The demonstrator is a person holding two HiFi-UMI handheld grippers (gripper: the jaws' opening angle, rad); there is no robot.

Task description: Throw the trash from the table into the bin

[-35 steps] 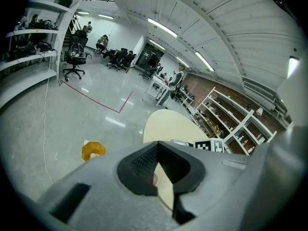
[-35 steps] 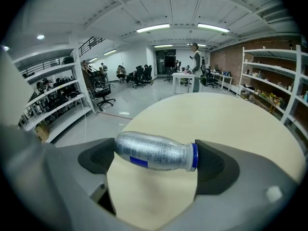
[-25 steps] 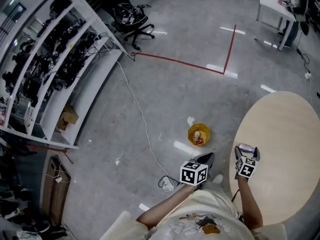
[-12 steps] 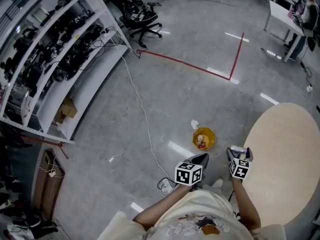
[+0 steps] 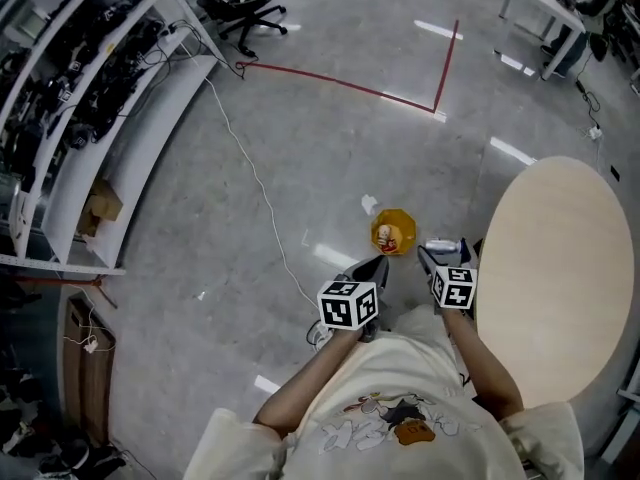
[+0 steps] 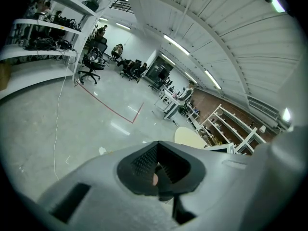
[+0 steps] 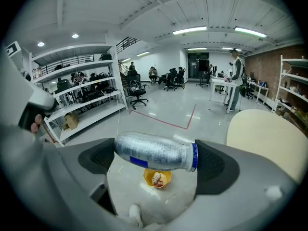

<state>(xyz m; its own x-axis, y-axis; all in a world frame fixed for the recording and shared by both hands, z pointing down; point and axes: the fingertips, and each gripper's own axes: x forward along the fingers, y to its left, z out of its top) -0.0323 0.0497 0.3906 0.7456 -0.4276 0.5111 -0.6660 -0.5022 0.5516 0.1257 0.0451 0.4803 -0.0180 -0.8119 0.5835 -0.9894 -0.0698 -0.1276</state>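
A small silver bottle with a blue cap (image 7: 155, 152) lies sideways between the jaws of my right gripper (image 7: 154, 160), which is shut on it. In the head view that bottle (image 5: 441, 245) hangs over the floor, just left of the round beige table (image 5: 560, 268) and right of the yellow bin (image 5: 393, 232). The bin (image 7: 157, 177) stands on the floor below the bottle and holds some trash. My left gripper (image 5: 372, 273) is shut and holds nothing, close to the bin's near side; in the left gripper view its jaws (image 6: 158, 170) meet.
A white scrap (image 5: 369, 204) lies on the floor beside the bin. A thin cable (image 5: 250, 173) runs across the grey floor toward white shelving (image 5: 90, 98) at the left. Red tape (image 5: 400, 96) marks the floor farther off. Office chairs (image 5: 240, 8) stand at the back.
My right gripper has carried the bottle leftward off the table's edge to a spot near the bin. The left gripper has stayed shut beside it as the head view shifted.
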